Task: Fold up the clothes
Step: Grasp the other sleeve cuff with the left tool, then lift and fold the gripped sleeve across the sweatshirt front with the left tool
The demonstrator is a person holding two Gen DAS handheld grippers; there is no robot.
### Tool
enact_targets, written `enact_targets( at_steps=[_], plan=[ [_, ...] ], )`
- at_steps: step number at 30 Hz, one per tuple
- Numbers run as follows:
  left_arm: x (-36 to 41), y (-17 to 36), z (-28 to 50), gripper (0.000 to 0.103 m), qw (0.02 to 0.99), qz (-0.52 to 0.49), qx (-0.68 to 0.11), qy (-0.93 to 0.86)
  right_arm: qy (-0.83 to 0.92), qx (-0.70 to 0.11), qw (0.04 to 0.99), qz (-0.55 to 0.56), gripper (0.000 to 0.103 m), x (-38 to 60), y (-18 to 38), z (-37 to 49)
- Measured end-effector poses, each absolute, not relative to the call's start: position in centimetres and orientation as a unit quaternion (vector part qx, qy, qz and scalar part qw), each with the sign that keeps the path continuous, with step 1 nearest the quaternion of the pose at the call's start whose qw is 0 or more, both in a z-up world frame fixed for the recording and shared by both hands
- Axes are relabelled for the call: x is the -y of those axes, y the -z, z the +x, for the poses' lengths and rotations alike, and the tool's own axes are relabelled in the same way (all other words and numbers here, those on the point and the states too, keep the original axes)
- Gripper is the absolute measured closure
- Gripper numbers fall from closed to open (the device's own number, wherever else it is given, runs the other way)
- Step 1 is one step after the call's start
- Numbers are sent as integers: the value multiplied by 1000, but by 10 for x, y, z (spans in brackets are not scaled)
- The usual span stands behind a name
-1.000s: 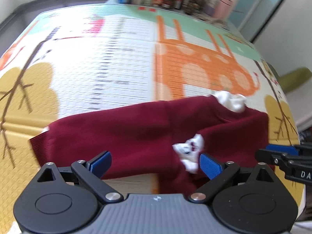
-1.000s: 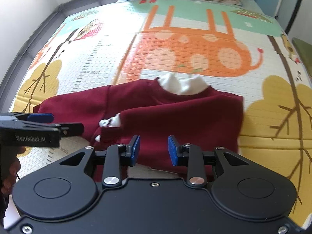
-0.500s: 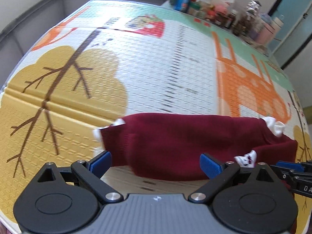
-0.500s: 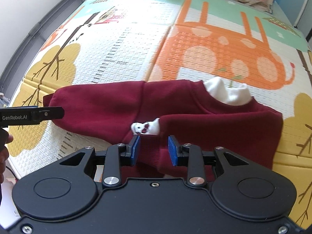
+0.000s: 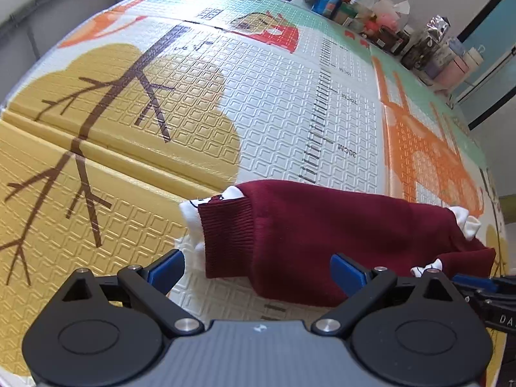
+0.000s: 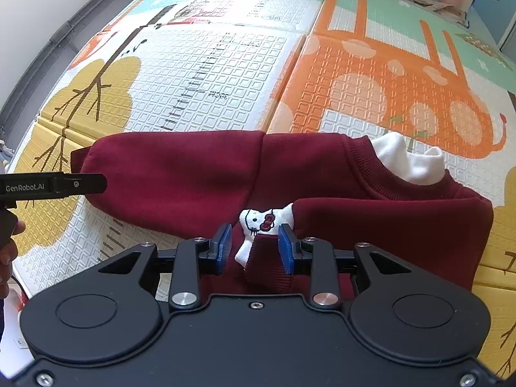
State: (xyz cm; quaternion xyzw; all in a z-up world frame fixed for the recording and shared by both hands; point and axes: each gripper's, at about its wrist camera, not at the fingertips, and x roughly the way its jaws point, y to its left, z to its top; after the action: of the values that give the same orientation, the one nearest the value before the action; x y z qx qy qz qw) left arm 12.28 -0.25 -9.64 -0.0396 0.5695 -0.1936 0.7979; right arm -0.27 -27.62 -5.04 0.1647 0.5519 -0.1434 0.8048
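The right gripper (image 6: 254, 246) has its jaws set a narrow way apart, blue pads on either side of a ribbed dark-red cuff (image 6: 269, 266) with a white cartoon-cat inner cuff (image 6: 262, 222) poking out of it. The right pad sits against the ribbing; the left pad shows a sliver of gap, so whether the cuff is truly pinched cannot be told.

The left gripper (image 5: 258, 271) has its jaws spread wide and holds nothing. Between and just beyond its pads lies the other end of the garment, a ribbed edge (image 5: 225, 235) of the same knit (with a bit of white lining peeking out beside it), resting flat and untouched.

Both belong to a dark-red knit sweater with a white inner collar (image 6: 322, 174), which lies stretched sideways across the near part of a padded foam play mat printed with yellow trees, an orange giraffe and a height ruler (image 6: 225, 74). One sleeve is folded across the body, ending at the cuff between the right jaws. The white collar (image 6: 409, 161) points toward the giraffe print.

A person's hand (image 6: 8, 251) shows at the mat's left edge under the left gripper's handle. Along the mat's far edge stands a cluster of bottles, boxes and packets (image 5: 387, 25).
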Motion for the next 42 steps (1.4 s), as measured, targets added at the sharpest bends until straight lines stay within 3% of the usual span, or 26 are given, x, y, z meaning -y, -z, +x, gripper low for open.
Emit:
enact_targets(
  at_steps=[14,16,17,19,24,28,42],
  plan=[
    [-7,123,141,7,789,-81,-577,195,159,-558,796,175,73,282,54,-5],
    [-7,122,140,24,792,-80,-571,201,161,-558,795,176,73,283,54,-6],
    [-5,121,140,25,794,-73,-570,200,162,-559,794,177,73,283,54,-6],
    [-3,119,138,39,796,-61,-567,202,163,-559,793,178,73,284,54,-7],
    [-3,114,138,61,795,-68,-566,206,164,-558,794,178,73,284,53,-8],
    [1,105,134,73,797,-58,-560,217,165,-556,795,179,73,284,52,-10],
    [28,44,117,75,818,-45,-502,276,183,-539,796,205,73,304,42,-34]
  ],
)
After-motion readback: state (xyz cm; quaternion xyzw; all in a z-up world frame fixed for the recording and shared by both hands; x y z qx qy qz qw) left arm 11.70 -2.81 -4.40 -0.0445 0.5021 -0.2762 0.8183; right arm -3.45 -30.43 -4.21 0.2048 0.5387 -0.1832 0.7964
